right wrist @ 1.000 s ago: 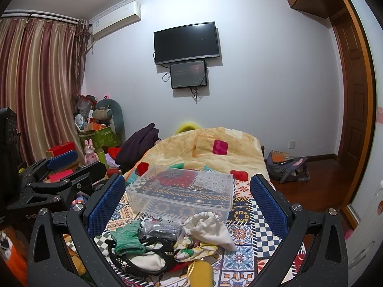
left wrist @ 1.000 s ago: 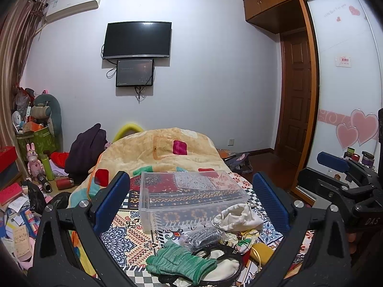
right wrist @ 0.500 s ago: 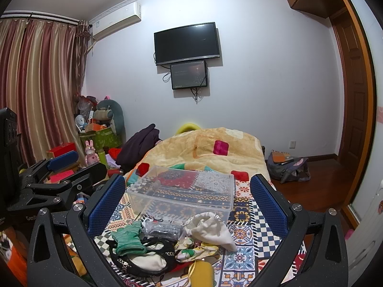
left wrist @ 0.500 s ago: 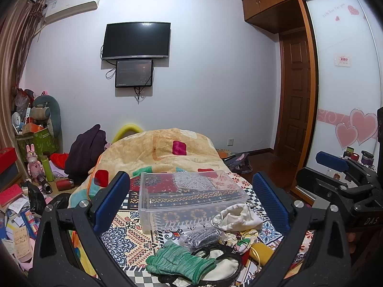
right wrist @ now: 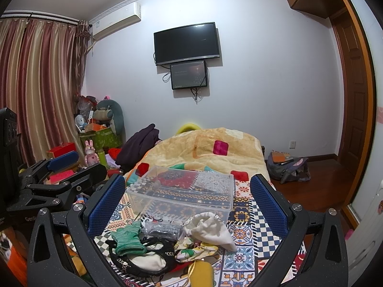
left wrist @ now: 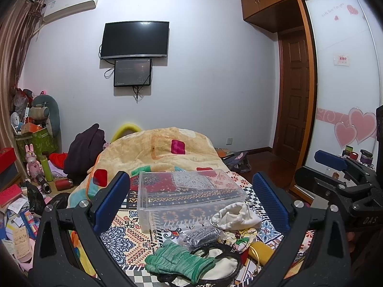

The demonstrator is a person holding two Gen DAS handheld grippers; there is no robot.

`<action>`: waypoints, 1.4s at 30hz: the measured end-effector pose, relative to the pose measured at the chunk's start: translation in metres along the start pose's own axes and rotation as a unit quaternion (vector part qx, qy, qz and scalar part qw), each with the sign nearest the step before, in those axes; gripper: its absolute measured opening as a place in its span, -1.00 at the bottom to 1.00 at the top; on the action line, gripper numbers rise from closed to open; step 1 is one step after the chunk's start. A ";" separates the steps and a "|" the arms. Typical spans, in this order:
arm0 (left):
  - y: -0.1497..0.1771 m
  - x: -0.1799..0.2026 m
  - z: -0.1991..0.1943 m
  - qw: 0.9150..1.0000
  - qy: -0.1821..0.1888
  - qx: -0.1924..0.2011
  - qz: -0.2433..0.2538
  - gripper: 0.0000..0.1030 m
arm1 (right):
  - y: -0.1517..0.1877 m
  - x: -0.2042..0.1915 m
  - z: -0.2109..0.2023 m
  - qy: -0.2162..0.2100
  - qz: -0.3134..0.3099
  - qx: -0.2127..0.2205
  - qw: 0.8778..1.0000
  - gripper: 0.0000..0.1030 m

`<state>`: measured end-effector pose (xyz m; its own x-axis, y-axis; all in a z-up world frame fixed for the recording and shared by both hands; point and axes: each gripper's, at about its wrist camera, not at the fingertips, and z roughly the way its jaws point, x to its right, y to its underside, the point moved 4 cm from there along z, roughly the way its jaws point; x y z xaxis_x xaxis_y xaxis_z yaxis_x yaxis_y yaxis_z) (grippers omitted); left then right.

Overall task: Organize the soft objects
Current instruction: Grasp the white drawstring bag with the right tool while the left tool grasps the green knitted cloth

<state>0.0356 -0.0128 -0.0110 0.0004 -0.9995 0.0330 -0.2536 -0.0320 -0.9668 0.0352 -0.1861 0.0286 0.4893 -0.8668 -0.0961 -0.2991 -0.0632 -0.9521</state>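
Clear plastic storage box (left wrist: 189,198) sits behind green knitted gloves (left wrist: 179,260); left gripper (left wrist: 191,203) and right gripper (right wrist: 188,205) fingers apart, holding nothing.

Both wrist cams above bed (left wrist: 134,236), facing TV wall, shared clear bin (right wrist: 182,191)

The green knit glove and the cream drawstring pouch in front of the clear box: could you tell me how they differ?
The green knit glove is ribbed, lies flat and draped over the black-rimmed item; the cream drawstring pouch is smooth, bunched and puffy, lying on the patterned bedspread. The glove sits nearer the left gripper, the pouch nearer the right gripper. Both lie outside the clear plastic box, ungrasped.
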 end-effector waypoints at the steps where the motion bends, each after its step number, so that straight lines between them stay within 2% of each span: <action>1: 0.001 0.000 0.001 1.000 0.003 -0.004 0.000 1.00 | 0.000 0.000 0.001 0.001 -0.001 -0.002 1.000 1.00; 4: 0.006 0.000 0.008 0.999 0.015 -0.029 0.002 1.00 | 0.004 0.005 0.007 0.005 -0.003 -0.013 1.000 1.00; 7: 0.017 -0.005 0.023 0.998 0.019 -0.066 0.003 1.00 | 0.012 0.011 0.022 0.012 -0.005 -0.049 0.999 1.00; 13: 0.058 -0.023 0.056 0.989 0.014 -0.148 -0.008 1.00 | 0.040 0.037 0.048 0.012 0.026 -0.117 0.993 1.00; 17: 0.084 -0.033 0.072 0.983 0.006 -0.185 -0.015 0.99 | 0.058 0.052 0.062 0.019 0.044 -0.152 0.987 1.00; 18: 0.090 -0.035 0.076 0.981 0.004 -0.193 -0.015 0.96 | 0.062 0.055 0.066 0.021 0.045 -0.160 0.986 0.99; 20: 0.100 -0.038 0.084 0.978 0.003 -0.209 -0.016 0.74 | 0.070 0.057 0.071 0.023 0.045 -0.174 0.983 0.97; 24: 0.117 -0.047 0.099 0.970 0.005 -0.242 -0.033 0.62 | 0.084 0.060 0.086 0.018 0.048 -0.206 0.977 0.81; 29: 0.138 -0.058 0.109 0.960 0.014 -0.275 -0.055 0.35 | 0.095 0.057 0.105 0.004 0.043 -0.235 0.971 0.72; 33: 0.146 -0.055 0.107 0.955 0.027 -0.288 -0.060 0.15 | 0.102 0.053 0.121 -0.004 0.034 -0.256 0.966 0.56; 35: 0.147 -0.052 0.105 0.956 0.027 -0.286 -0.052 0.04 | 0.105 0.054 0.131 -0.010 0.034 -0.265 0.964 0.47; 38: 0.147 -0.049 0.103 0.957 0.030 -0.285 -0.044 -0.16 | 0.109 0.053 0.140 -0.021 0.035 -0.280 0.959 0.14; 40: 0.147 -0.048 0.101 0.958 0.030 -0.283 -0.041 -0.22 | 0.111 0.051 0.141 -0.026 0.035 -0.287 0.957 -0.18; 42: 0.147 -0.048 0.099 0.959 0.029 -0.280 -0.039 -0.30 | 0.113 0.052 0.140 -0.028 0.038 -0.291 0.955 -0.39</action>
<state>0.0940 0.0295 -0.1794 -0.0089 -0.9914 0.1303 -0.7341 -0.0820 -0.6741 0.1420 -0.1693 -0.1251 0.4866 -0.8527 -0.1901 -0.7327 -0.2799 -0.6203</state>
